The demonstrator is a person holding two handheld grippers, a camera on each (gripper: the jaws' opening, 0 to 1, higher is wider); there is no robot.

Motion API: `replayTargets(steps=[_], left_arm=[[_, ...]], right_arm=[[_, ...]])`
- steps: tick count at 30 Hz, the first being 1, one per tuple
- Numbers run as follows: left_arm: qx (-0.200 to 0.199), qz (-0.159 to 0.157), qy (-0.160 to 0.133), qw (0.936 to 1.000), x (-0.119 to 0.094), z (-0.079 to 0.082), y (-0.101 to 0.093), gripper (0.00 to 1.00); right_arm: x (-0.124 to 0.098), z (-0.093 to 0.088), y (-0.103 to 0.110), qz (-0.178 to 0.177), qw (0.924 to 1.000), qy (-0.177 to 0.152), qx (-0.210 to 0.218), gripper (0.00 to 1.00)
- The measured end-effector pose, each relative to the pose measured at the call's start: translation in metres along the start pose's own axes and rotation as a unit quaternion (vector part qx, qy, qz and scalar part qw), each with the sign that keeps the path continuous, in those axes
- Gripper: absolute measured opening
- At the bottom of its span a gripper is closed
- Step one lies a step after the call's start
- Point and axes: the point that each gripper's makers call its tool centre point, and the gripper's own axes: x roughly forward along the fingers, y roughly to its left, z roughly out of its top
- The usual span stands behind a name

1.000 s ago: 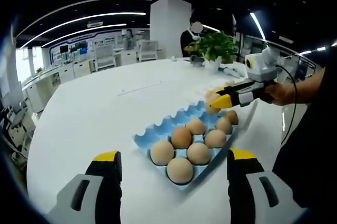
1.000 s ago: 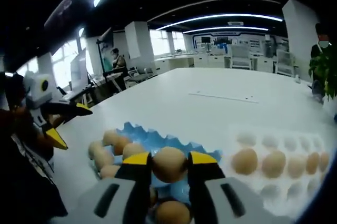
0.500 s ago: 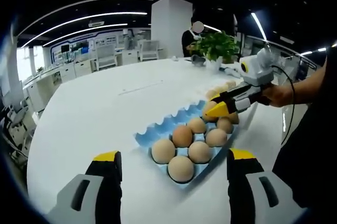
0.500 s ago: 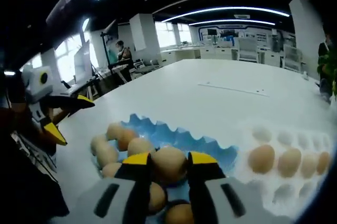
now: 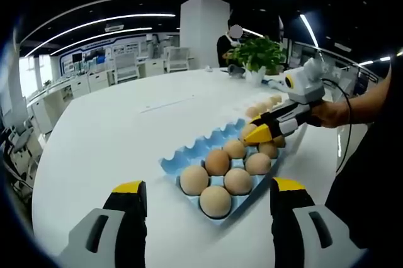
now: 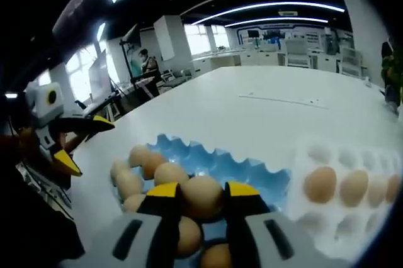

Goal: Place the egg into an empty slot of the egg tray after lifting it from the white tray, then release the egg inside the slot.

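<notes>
Left gripper view backed off, right gripper view close above, both facing blue egg tray (image 5: 189,158) (image 6: 214,158)

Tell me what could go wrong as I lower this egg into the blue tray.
The held egg in the right gripper sits close against neighbouring eggs; lowering off-centre could knock or crack one. Opening the jaws before it seats could let it roll across the blue egg tray.

The right gripper (image 5: 257,133), clamped on an egg (image 6: 201,197), has sunk from above the blue egg tray (image 5: 189,155) down among its eggs. The white tray (image 6: 352,214) now lies farther behind.
</notes>
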Motion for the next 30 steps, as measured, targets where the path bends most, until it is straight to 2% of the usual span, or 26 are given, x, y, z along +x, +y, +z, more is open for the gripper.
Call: replayTargets(steps=[4, 11, 23, 30], left_arm=[[0.0, -0.002, -0.002, 1.0, 0.001, 0.002, -0.001, 0.8], [0.002, -0.003, -0.002, 1.0, 0.001, 0.003, -0.001, 0.8], [0.002, -0.001, -0.006, 1.0, -0.001, 0.005, 0.0, 0.8], [0.002, 0.0, -0.01, 0.9999, 0.0, 0.008, 0.001, 0.79]], right_arm=[[0.0, -0.002, 0.003, 0.003, 0.9989, 0.012, -0.045, 0.27], [0.001, -0.001, 0.002, 0.01, 0.9985, 0.013, -0.052, 0.28], [0.0, -0.003, 0.001, 0.012, 0.9988, 0.01, -0.047, 0.27], [-0.013, -0.007, -0.006, 0.003, 0.9997, 0.001, -0.025, 0.29]])
